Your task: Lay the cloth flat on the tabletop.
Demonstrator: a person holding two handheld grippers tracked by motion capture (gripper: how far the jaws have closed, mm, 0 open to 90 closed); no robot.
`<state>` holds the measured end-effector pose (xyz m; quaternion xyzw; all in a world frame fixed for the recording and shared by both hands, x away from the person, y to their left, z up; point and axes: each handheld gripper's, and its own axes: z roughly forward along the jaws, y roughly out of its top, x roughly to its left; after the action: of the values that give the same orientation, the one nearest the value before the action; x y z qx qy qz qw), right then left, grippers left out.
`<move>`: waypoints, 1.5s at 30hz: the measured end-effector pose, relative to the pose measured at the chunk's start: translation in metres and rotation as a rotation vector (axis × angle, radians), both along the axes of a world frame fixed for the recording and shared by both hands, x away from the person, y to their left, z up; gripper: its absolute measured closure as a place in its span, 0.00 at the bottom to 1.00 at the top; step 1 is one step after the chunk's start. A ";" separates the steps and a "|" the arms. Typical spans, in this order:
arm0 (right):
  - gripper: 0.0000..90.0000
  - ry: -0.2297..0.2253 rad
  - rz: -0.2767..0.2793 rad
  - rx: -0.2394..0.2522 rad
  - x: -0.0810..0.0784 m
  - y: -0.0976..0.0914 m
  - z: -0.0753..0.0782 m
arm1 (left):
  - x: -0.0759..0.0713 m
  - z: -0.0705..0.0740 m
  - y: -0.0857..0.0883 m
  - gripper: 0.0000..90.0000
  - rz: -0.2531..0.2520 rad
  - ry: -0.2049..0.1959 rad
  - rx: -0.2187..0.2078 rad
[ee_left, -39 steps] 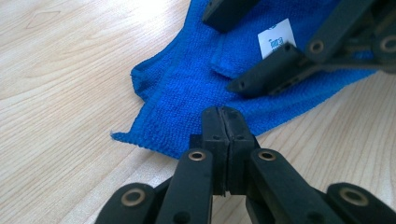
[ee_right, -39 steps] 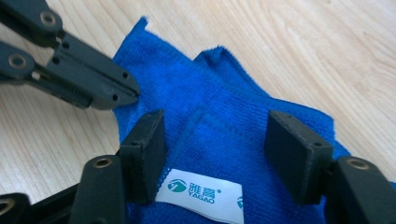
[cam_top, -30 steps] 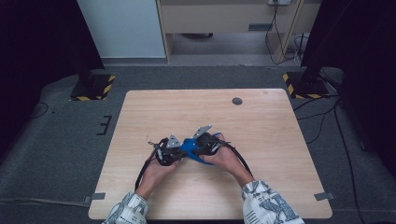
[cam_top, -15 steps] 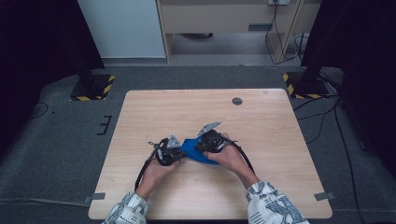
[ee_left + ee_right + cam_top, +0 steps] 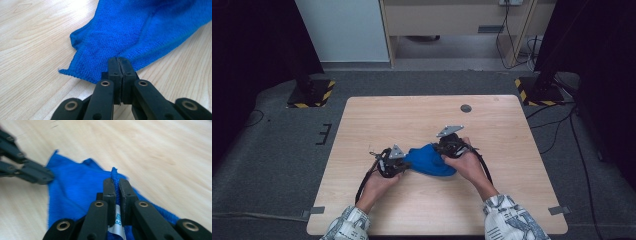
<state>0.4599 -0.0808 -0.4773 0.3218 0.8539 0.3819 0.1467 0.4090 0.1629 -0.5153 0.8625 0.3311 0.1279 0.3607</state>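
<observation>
In the high view, the bunched blue microfibre cloth is lying at the centre of the frame on the pale wooden worktop, its long axis running from lower left to upper right between the left gripper and the right gripper.

In the left gripper view, the jaws are pinching the cloth's hemmed lower edge (a thin bite that could be slipping free under any pull).

In the right gripper view, the jaws, which have just been closing, are squeezing a narrow ridge of cloth beside a white label; a hard tug could be dragging the fold out.
</observation>
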 end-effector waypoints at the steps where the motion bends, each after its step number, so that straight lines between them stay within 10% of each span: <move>1: 0.96 -0.011 -0.037 0.007 0.001 -0.011 0.003 | 0.000 0.000 0.000 0.99 -0.002 0.004 0.005; 14: 0.96 -0.027 -0.130 0.034 -0.002 -0.054 0.008 | -0.002 0.002 0.000 0.90 -0.001 -0.025 -0.027; 24: 0.96 -0.041 -0.185 0.038 0.001 -0.073 0.013 | -0.001 0.019 0.022 0.68 0.077 -0.135 -0.202; 45: 0.96 -0.022 -0.205 0.035 0.001 -0.090 0.003 | 0.037 0.003 0.019 0.40 0.132 -0.116 -0.210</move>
<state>0.4609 -0.1712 -0.4746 0.4056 0.8080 0.3833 0.1887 0.4457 0.1816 -0.5123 0.7875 0.3774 0.1658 0.4582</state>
